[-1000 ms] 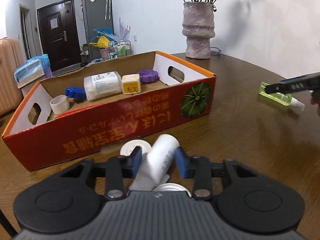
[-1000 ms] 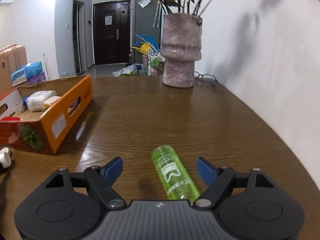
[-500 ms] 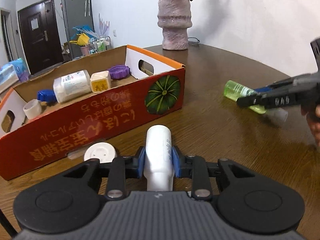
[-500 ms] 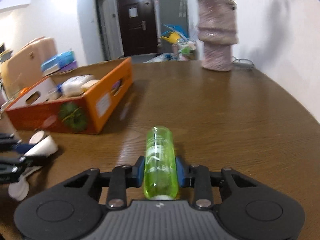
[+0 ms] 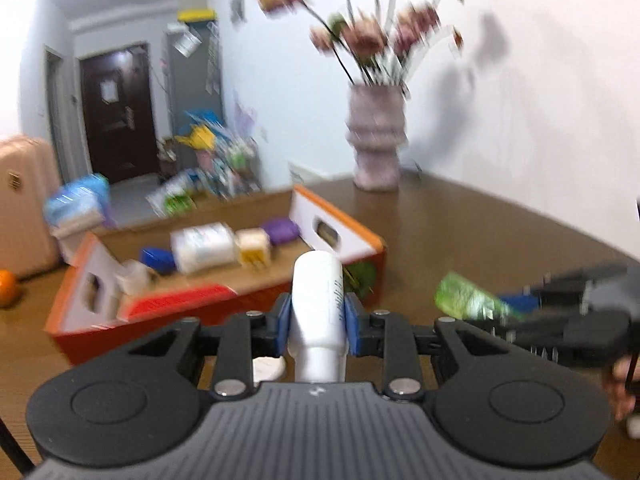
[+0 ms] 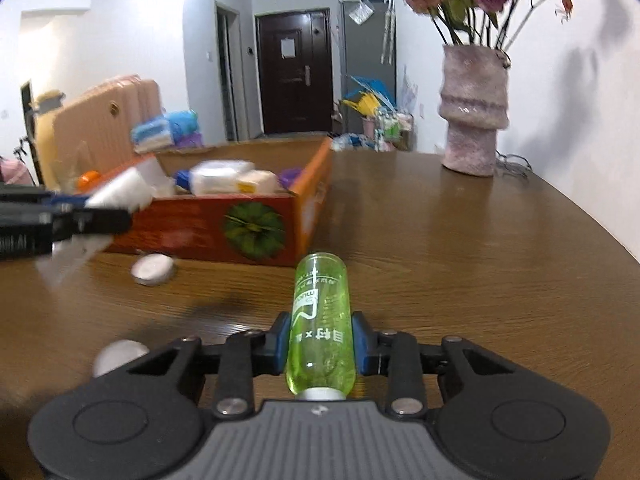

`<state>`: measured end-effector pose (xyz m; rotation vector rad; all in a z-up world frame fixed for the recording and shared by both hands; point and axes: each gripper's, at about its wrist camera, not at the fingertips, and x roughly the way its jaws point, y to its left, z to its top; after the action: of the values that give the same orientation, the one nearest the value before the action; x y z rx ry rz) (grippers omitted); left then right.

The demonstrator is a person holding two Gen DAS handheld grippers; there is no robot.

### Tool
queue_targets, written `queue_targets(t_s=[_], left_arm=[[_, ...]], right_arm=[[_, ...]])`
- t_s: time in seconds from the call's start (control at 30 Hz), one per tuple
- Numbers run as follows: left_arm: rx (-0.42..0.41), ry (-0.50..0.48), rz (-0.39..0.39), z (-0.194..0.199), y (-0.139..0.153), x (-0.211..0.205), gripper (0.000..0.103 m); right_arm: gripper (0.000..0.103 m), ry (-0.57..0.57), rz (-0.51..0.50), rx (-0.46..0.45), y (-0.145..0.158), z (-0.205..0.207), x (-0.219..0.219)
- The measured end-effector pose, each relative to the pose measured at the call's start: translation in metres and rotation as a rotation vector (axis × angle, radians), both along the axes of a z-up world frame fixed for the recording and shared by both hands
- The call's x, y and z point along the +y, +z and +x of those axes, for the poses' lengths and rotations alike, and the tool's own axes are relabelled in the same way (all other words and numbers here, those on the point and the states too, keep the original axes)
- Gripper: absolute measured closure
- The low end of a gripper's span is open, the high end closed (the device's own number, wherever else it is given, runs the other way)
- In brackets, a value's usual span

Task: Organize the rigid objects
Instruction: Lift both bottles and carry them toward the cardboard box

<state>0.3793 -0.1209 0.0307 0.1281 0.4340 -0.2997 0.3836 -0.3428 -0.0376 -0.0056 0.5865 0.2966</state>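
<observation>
Wooden table (image 6: 460,248) fills the lower frame, bearing an orange cardboard box (image 5: 224,300) left of centre that holds a white labelled bottle (image 5: 202,246), a cream block (image 5: 253,249), a purple lid (image 5: 281,230), a blue cap (image 5: 158,259) and a small white cup (image 5: 134,277). Left gripper (image 5: 316,316), low centre, clamps a white tube (image 5: 318,300) lifted before the box; right gripper (image 6: 320,340) pinches a green bottle (image 6: 320,320) lengthwise, while a white lid (image 6: 153,269) lies beside the box front.
</observation>
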Motion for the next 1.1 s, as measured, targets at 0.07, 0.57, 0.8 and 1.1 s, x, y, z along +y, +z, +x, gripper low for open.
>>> queue_targets(t_s=[0.07,0.57,0.8,1.1], left_arm=[[-0.045,0.027,-0.023,-0.018,0.016,0.013,0.075],[-0.226,0.222,-0.095,-0.185,0.049,0.111,0.075],[-0.189,0.246,-0.152,-0.239,0.026,0.139,0.075],[-0.228,0.253,-0.182,-0.275,0.025,0.157,0.075]], right_arm=[[0.073,0.019,0.019,-0.02,0.008,-0.012,0.011],[0.073,0.056,0.123,-0.245,0.074,-0.144,0.079],[0.073,0.061,0.107,-0.256,0.069,-0.202,0.101],[0.073,0.074,0.074,-0.291,0.079,-0.23,0.115]])
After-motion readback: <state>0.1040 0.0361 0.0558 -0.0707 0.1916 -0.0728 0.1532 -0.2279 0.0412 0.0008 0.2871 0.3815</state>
